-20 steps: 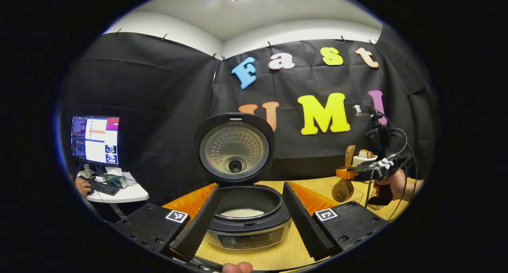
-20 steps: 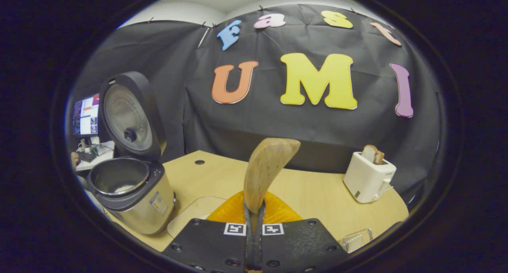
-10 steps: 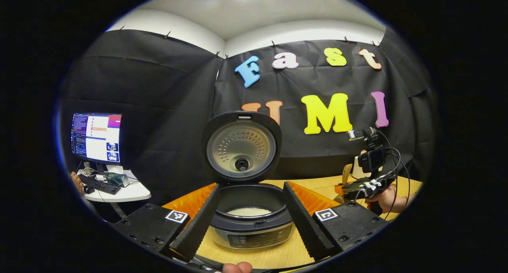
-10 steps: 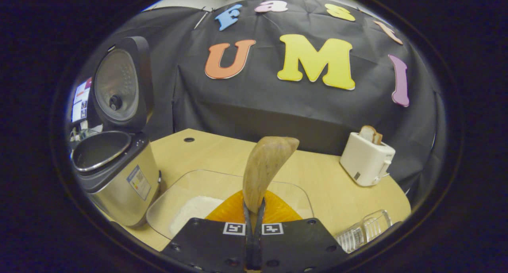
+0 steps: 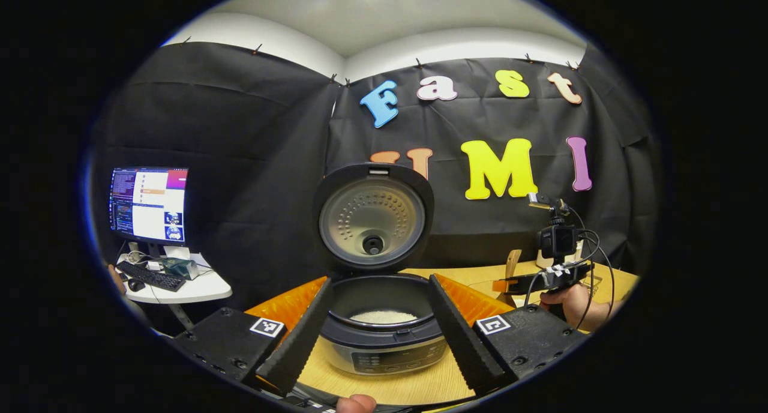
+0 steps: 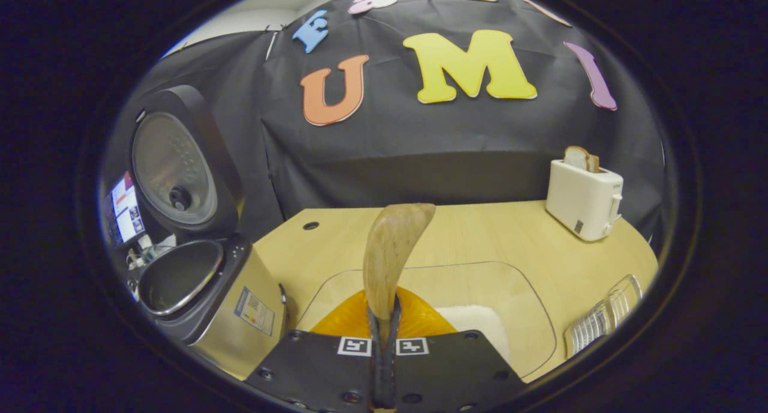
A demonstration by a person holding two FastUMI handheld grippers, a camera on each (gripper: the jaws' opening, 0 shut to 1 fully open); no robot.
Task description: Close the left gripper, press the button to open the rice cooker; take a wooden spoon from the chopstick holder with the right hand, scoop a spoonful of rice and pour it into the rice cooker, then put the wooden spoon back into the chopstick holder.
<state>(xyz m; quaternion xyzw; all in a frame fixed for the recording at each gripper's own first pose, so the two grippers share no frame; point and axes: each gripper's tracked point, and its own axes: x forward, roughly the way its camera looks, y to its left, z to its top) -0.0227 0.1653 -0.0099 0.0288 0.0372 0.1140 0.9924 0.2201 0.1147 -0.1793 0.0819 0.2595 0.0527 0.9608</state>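
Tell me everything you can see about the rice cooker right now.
The rice cooker stands on the wooden table with its round lid swung upright, the metal inner plate dotted with holes around a central dark knob. Its body looks silver with a dark top rim and a front button panel. White rice lies in the dark inner pot. Nothing touches it.

No legible text — rice cooker (image 6: 240, 305) sticker unreadable

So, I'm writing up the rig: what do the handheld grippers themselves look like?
Each of the tongs has a black bolted body bearing two square black-and-white markers, with translucent orange guards ahead. The left gripper has ridged fingers. The right gripper carries a small black camera on top and looping black cables.
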